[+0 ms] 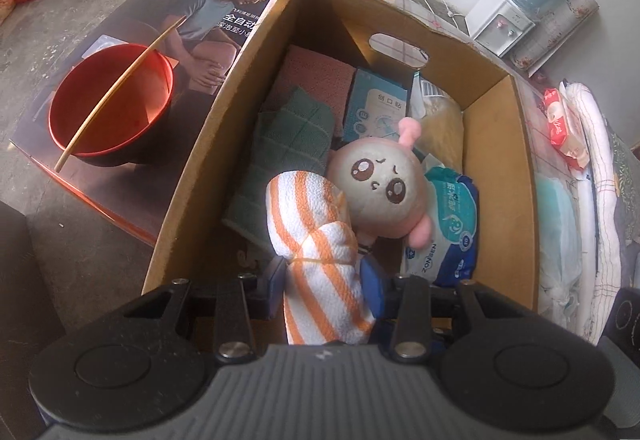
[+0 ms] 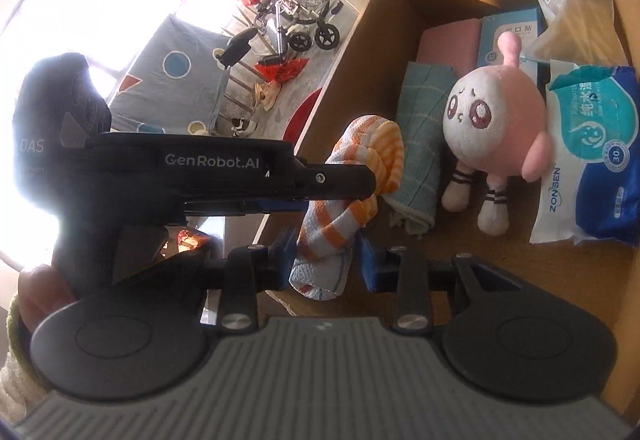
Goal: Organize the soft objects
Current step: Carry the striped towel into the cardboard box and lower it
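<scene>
Holding: left gripper (image 1: 326, 280) clamps a rolled striped towel (image 1: 316, 240) over the near end of the box (image 1: 500, 168)
Right gripper (image 2: 326, 260): blue pads either side of the towel's lower end; whether they press it cannot be told
Box contents: doll (image 1: 380, 184) in the middle, green cloth (image 1: 288, 160) and pink cloth (image 1: 316, 80) to its left, wipes pack (image 1: 452, 224) to its right, blue carton (image 1: 380, 104) and clear bag (image 1: 440, 112) at the far end
In the way: doll's head just beyond the towel tip
Beside box: red bowl (image 1: 112, 104) with a stick (image 1: 120, 88) across it, on a printed carton (image 1: 224, 0)
Left view only: bowl, water dispenser (image 1: 500, 24), bedding (image 1: 592, 168)
Right view only: left gripper from the side, crossing the towel; doll's legs (image 2: 476, 196); wheelchair (image 2: 300, 8); patterned cloth (image 2: 176, 80)
</scene>
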The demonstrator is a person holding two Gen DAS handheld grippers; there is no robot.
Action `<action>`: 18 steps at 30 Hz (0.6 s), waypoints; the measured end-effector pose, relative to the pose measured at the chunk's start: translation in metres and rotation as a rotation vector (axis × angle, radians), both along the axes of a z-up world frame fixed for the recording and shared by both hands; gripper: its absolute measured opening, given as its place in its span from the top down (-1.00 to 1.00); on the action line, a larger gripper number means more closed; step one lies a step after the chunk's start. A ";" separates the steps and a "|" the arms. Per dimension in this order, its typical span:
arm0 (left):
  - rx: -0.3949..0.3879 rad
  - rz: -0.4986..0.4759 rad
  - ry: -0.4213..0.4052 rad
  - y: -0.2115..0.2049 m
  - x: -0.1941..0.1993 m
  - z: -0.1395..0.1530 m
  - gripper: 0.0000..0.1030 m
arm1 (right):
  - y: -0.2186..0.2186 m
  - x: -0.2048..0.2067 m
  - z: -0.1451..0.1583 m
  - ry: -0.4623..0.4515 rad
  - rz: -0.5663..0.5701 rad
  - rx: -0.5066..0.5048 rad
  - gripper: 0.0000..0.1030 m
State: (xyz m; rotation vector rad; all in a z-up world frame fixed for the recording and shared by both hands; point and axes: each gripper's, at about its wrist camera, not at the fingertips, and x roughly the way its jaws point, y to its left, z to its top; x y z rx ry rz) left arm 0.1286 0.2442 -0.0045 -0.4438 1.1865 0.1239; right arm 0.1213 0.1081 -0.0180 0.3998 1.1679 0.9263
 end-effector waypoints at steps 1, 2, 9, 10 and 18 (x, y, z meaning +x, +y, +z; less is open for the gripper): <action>0.007 0.001 0.022 0.004 0.001 -0.007 0.20 | 0.002 0.000 -0.001 0.001 0.003 -0.003 0.19; 0.016 0.004 0.044 0.007 0.002 -0.015 0.20 | 0.000 -0.001 -0.003 -0.005 0.005 -0.012 0.16; 0.067 -0.062 0.096 -0.003 0.007 -0.029 0.21 | -0.027 -0.003 0.003 -0.050 -0.043 -0.037 -0.01; 0.073 -0.066 0.114 -0.005 0.007 -0.032 0.21 | -0.031 -0.004 0.004 -0.057 -0.052 -0.036 -0.02; 0.136 -0.071 0.117 -0.013 -0.005 -0.020 -0.16 | -0.056 -0.010 0.008 -0.085 -0.072 -0.009 -0.09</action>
